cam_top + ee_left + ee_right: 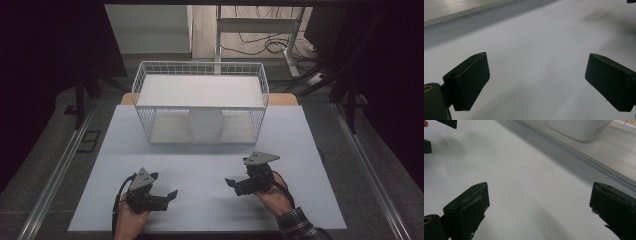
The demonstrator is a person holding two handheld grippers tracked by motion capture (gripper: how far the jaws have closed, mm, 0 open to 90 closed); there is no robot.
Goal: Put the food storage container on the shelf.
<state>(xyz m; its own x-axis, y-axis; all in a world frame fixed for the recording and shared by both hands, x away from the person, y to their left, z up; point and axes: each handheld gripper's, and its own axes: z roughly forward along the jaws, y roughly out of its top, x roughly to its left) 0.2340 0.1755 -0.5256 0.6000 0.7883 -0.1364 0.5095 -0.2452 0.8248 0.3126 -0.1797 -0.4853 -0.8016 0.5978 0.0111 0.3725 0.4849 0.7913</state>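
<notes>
black claws [165,192], grey plates, plaid sleeve [300,225]

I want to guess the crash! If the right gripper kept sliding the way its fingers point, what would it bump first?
Most likely the left gripper. In the high view the right gripper points leftward across the bare white table, open and empty, with nothing between the two. The wire basket sits off to the side. Heights are hard to judge.

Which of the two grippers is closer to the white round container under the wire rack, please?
Right. The right gripper sits just right of and below the white round container; the left gripper lies farther off, down to its left. Both stand open.
</notes>
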